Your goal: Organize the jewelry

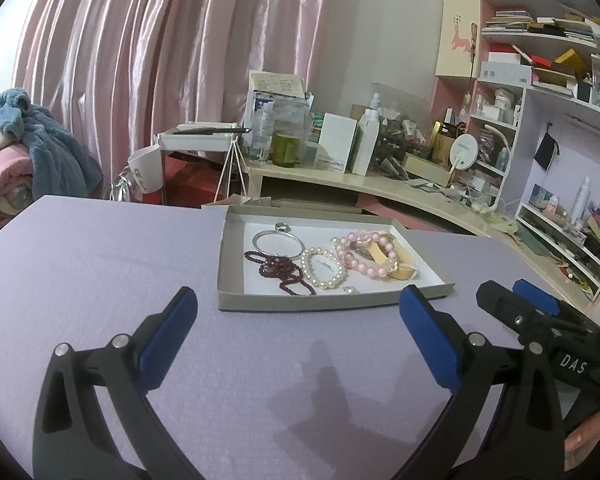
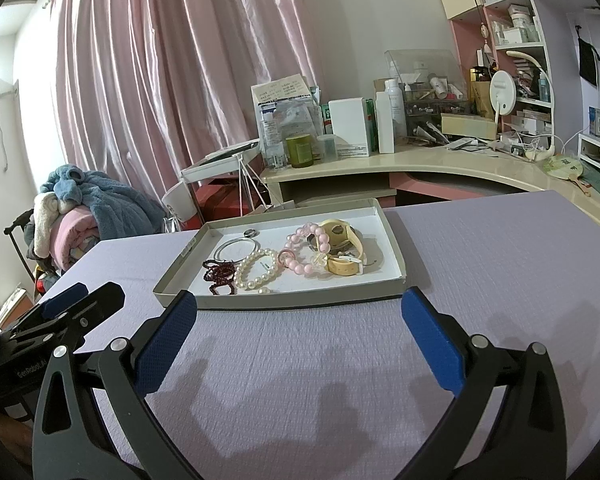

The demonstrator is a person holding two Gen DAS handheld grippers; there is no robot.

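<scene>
Both grippers hover low over the lavender counter (image 2: 500, 260), each with its blue-padded fingers spread wide apart and nothing between them. Straight ahead of the left gripper (image 1: 298, 304), a little beyond its fingertips, sits the shallow grey cardboard tray (image 1: 332, 303) that holds all the jewelry; from the right gripper (image 2: 299, 306) the same tray lies just past the fingertips, its near wall almost level with them. Inside the tray, running from the left finger's side toward the right, are a dark red bead strand (image 1: 278, 270), a thin silver bangle (image 1: 278, 243) with a small ring (image 1: 283, 226) beyond it, a white pearl bracelet (image 1: 325, 268), a pink bead bracelet (image 1: 364, 252) and a yellow watch (image 2: 340, 248) whose strap lies partly under the pink beads. The pieces touch and overlap one another, the red strand lying against the bangle and the pearls. Bare counter is all that lies between either pair of fingers and the tray. The right gripper shows at the far right edge of the left wrist view, beside the left gripper's right finger. Well beyond the tray stands a cluttered cream desk (image 2: 440, 164) with bottles, white boxes and a round mirror (image 2: 502, 92), pink curtains (image 2: 160, 60) behind it, shelves off past the right fingers, and a heap of blankets (image 2: 92, 208) off past the left fingers.
</scene>
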